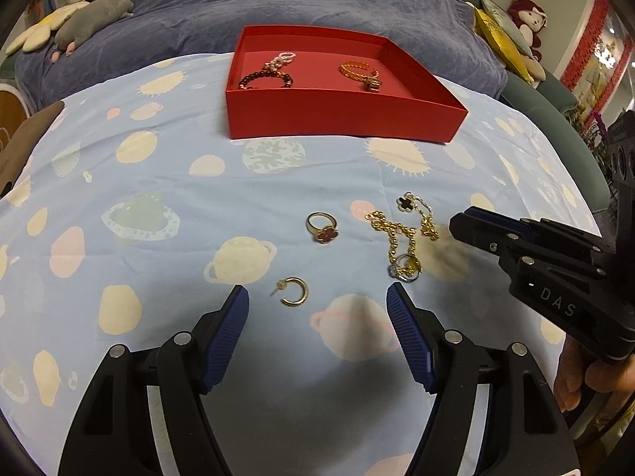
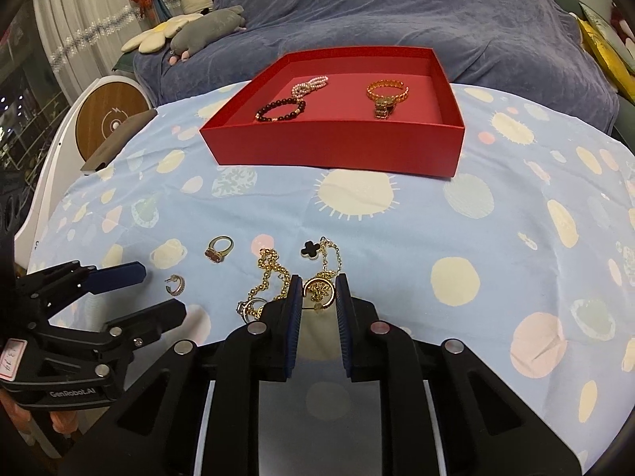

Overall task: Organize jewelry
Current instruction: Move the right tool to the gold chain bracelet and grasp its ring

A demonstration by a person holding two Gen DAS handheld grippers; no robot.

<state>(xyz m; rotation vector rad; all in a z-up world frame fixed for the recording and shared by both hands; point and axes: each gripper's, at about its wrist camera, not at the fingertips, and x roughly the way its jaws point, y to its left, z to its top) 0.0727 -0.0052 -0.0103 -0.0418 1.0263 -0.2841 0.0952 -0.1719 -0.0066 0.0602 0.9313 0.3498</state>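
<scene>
Three pieces boxed: dark bead bracelet (image 2: 281, 110), pink pearl bracelet (image 2: 310, 84) and gold bangle (image 2: 385, 94) lie in the red box (image 2: 337, 150), upper centre of both views.
Loose jewelry: clover ring (image 1: 322, 228), a hoop earring (image 1: 291, 291), and a gold chain (image 1: 401, 238) tangled with a black clover pendant (image 2: 312, 249) and a silver ring (image 2: 250, 307), on the planet-print cloth (image 2: 496, 238) over the tabletop.
Right gripper (image 2: 317, 297): fingers narrowed around a second gold hoop earring (image 2: 317, 291) lying on the chain; whether they pinch it yet, I cannot tell.
Left gripper (image 1: 317, 297): fingers wide apart, empty, the first hoop between their tips, lower centre.
Risk: the hoop rests on the chain, so lifting may drag links or the pendant along and drop them short of the box.
Second risk: fingertips could snag the thin cloth and shift the loose pieces.
Room: bare cloth between jewelry and box; the box's near wall must be cleared.
Edges: cloth falls away at left and right frame margins.
</scene>
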